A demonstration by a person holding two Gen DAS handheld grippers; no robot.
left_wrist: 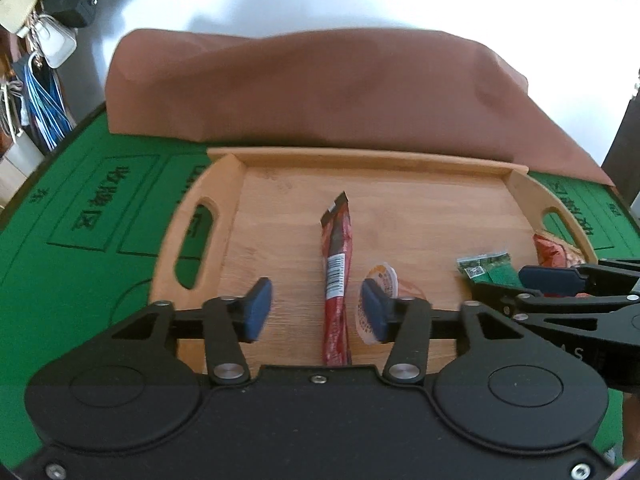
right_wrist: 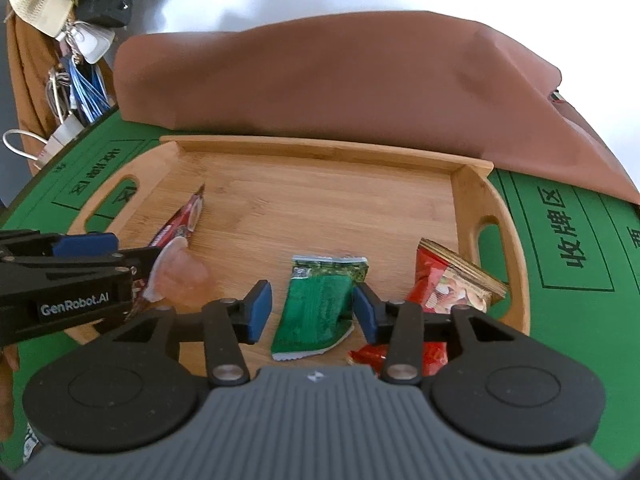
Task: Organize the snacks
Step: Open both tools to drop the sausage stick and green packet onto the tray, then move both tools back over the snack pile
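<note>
A wooden tray (left_wrist: 360, 160) (right_wrist: 320, 148) lies on the green mat. In the left wrist view a long red stick snack (left_wrist: 337, 276) lies between the open fingers of my left gripper (left_wrist: 316, 308), with a clear jelly cup (left_wrist: 380, 292) beside the right finger. In the right wrist view a green packet (right_wrist: 320, 304) lies between the open fingers of my right gripper (right_wrist: 312, 312). A red snack bag (right_wrist: 448, 284) lies to its right, near the tray's handle. The jelly cup (right_wrist: 180, 276) and the stick snack (right_wrist: 180, 224) show at left there. Neither gripper holds anything.
A brown cloth-covered mound (left_wrist: 320, 88) (right_wrist: 340, 80) rises behind the tray. The green mat (left_wrist: 60, 220) (right_wrist: 568, 264) has printed boxes and characters. Bags, a hat and cables (right_wrist: 60, 20) hang at the far left.
</note>
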